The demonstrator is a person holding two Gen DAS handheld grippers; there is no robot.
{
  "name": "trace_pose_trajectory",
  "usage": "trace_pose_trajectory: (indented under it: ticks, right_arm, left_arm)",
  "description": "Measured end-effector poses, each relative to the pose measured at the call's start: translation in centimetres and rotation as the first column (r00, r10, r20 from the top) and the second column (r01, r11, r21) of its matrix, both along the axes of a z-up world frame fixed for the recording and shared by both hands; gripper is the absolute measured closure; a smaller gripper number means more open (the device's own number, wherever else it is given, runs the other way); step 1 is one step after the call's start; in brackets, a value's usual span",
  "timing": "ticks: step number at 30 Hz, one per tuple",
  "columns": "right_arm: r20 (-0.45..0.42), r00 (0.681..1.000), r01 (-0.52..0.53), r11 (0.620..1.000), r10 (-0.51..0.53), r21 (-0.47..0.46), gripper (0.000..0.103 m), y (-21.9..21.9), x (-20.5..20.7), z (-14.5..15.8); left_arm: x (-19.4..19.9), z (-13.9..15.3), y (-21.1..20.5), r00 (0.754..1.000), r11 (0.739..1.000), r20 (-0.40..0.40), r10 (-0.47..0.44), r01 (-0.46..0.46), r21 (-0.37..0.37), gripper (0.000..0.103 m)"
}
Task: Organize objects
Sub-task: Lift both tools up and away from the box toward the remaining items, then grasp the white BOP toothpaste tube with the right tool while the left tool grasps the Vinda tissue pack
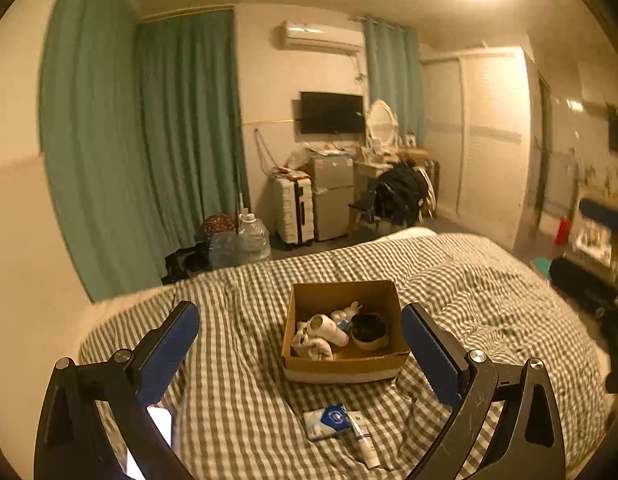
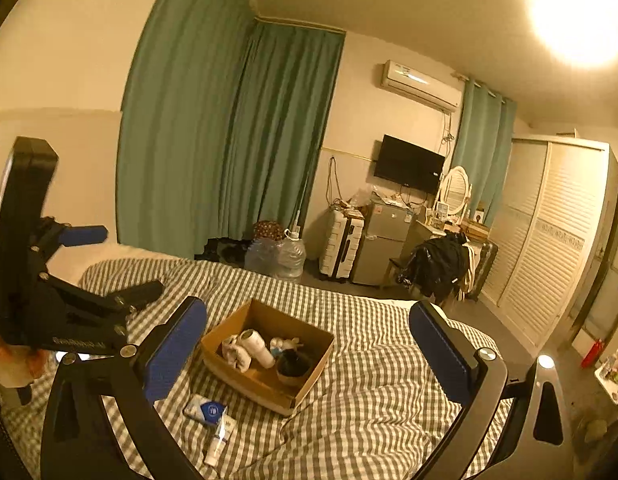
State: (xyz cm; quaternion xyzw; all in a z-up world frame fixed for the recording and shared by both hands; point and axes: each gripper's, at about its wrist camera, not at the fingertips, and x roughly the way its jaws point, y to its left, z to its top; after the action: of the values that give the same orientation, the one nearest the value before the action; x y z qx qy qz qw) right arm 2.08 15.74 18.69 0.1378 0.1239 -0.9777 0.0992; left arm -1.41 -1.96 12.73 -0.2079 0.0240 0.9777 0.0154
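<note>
An open cardboard box [image 1: 341, 368] [image 2: 245, 380] sits on the checked bed cover. In it lie a white bottle [image 1: 329, 329] [image 2: 257, 347], white rolled cloth [image 1: 315, 347] [image 2: 237, 354], a dark bowl [image 1: 369, 332] [image 2: 293, 366] and a small white figure [image 1: 346, 313]. In front of the box lie a blue-and-white tissue pack [image 1: 327, 422] [image 2: 205, 410] and a white tube [image 1: 363, 440] [image 2: 217, 442]. My left gripper [image 1: 301, 348] is open and empty above the bed, facing the box; it also shows in the right wrist view [image 2: 109, 264]. My right gripper [image 2: 309, 352] is open and empty.
A lit phone [image 1: 161, 424] lies on the bed at the lower left. Beyond the bed stand water jugs [image 1: 245, 242], a white suitcase [image 1: 295, 208], a small fridge [image 1: 333, 196], a chair with dark clothes [image 1: 397, 196] and a wardrobe [image 1: 489, 140].
</note>
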Motion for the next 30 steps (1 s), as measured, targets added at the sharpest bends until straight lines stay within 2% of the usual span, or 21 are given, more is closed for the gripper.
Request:
trace_pose_trajectory:
  ticks: [3, 5, 8, 10, 12, 17, 19, 21, 23, 24, 25, 27, 28, 30]
  right_arm:
    - [-0.003, 1.0, 0.003, 1.0, -0.003, -0.02, 0.001, -0.1, 0.6, -3.3]
    - [0.035, 0.999, 0.007, 0.999, -0.006, -0.035, 0.001, -0.1, 0.2, -6.0]
    - [0.138, 0.99, -0.002, 0.996, 0.014, -0.087, 0.001, 0.0, -1.2, -10.1]
    - [0.237, 0.971, 0.003, 0.993, 0.024, -0.115, 0.001, -0.1, -2.8, -13.2]
    - [0.292, 0.956, 0.006, 0.991, 0.035, -0.136, 0.001, -0.3, -4.0, -15.3]
    - [0.415, 0.909, 0.01, 0.994, 0.037, -0.109, 0.001, -1.5, -6.9, -21.4]
    - [0.479, 0.876, -0.007, 0.996, 0.05, -0.091, 0.001, -2.5, -8.1, -24.0]
    - [0.538, 0.84, -0.033, 0.997, 0.067, -0.073, 0.002, -3.5, -9.3, -26.6]
    - [0.563, 0.823, -0.06, 0.997, 0.077, -0.049, 0.006, -4.7, -10.2, -29.1]
    - [0.571, 0.818, -0.067, 0.997, 0.073, -0.031, 0.012, -5.2, -10.5, -29.8]
    - [0.592, 0.803, -0.074, 0.997, 0.069, -0.016, 0.02, -5.5, -10.9, -30.6]
    - [0.644, 0.761, -0.086, 0.996, 0.085, -0.03, 0.025, -5.7, -11.9, -32.4]
    - [0.655, 0.751, -0.083, 0.996, 0.085, -0.034, 0.033, -5.6, -12.1, -32.7]
    - [0.66, 0.748, -0.067, 0.997, 0.07, -0.031, 0.041, -5.5, -12.7, -33.4]
  left_arm:
    - [1.2, -3.1, -1.2, 0.999, 0.997, 0.008, 0.041, -0.042, 0.061, 0.0]
    - [1.1, -5.4, -1.8, 0.997, 0.994, 0.032, 0.066, -0.069, 0.08, 0.0]
    - [-0.2, -9.3, -2.7, 0.993, 0.994, 0.101, 0.058, -0.067, 0.082, 0.0]
    - [-1.5, -12.0, -2.9, 0.985, 0.993, 0.157, 0.066, -0.081, 0.089, 0.0]
    - [-2.7, -14.6, -2.7, 0.979, 0.992, 0.196, 0.06, -0.08, 0.093, 0.0]
    - [-5.1, -20.6, -2.0, 0.948, 0.997, 0.31, 0.067, -0.076, 0.017, 0.0]
    - [-5.6, -22.3, -2.3, 0.937, 0.997, 0.343, 0.072, -0.075, -0.004, 0.0]
    - [-5.9, -23.3, -2.9, 0.929, 0.998, 0.366, 0.053, -0.06, 0.009, 0.0]
    - [-6.3, -23.8, -3.5, 0.918, 0.998, 0.394, 0.044, -0.061, 0.031, 0.0]
    - [-6.6, -24.1, -3.8, 0.913, 0.997, 0.405, 0.044, -0.067, 0.042, 0.0]
    - [-6.9, -24.3, -4.0, 0.91, 0.995, 0.412, 0.049, -0.078, 0.054, 0.0]
    - [-7.2, -24.7, -4.4, 0.904, 0.992, 0.422, 0.065, -0.103, 0.069, 0.0]
    - [-7.4, -24.9, -4.5, 0.901, 0.991, 0.428, 0.069, -0.111, 0.073, 0.0]
    - [-7.6, -25.0, -4.4, 0.897, 0.991, 0.435, 0.075, -0.116, 0.069, 0.0]
